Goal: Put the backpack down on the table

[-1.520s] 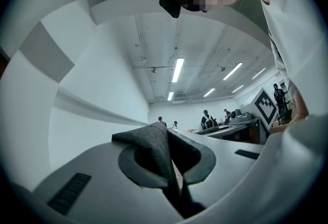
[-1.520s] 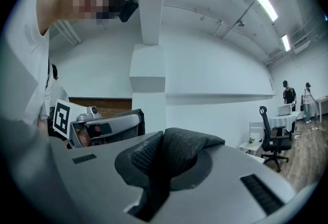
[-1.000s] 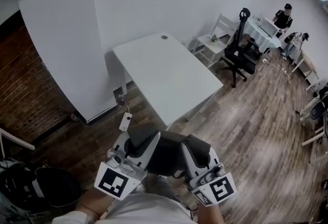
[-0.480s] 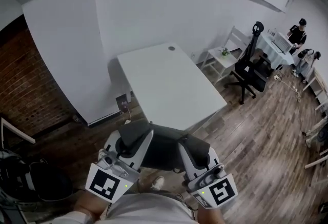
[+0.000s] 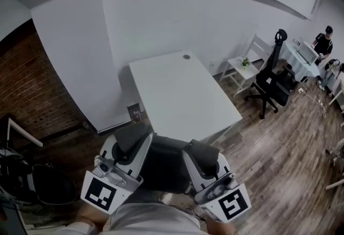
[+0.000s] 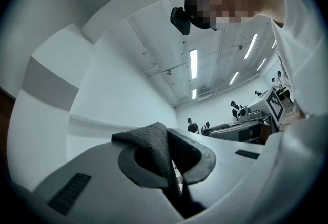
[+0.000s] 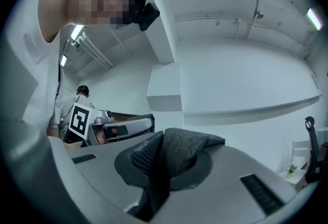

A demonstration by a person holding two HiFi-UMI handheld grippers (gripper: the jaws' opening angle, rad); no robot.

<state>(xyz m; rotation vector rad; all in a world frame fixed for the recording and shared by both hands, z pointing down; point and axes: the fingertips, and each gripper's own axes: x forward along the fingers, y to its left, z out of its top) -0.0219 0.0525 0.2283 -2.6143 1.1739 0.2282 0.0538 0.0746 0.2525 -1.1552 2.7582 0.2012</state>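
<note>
Both tongs were clenched on the backpack: our left tongs (image 5: 130, 140) pinched a fold of its dark fabric, and our right tongs (image 5: 205, 152) gripped a padded, mesh-faced piece (a strap, we judged). The backpack (image 5: 164, 163) hung between them in the air, just short of the near edge of the white desk (image 5: 183, 94), and as far as we could see it touched nothing but the tongs. Compared with a second earlier, we had carried it upward and closer to the desk, with neither grip changed. We judged the carry nearly finished: the bag had yet to clear the edge and be lowered onto the bare desktop.
</note>
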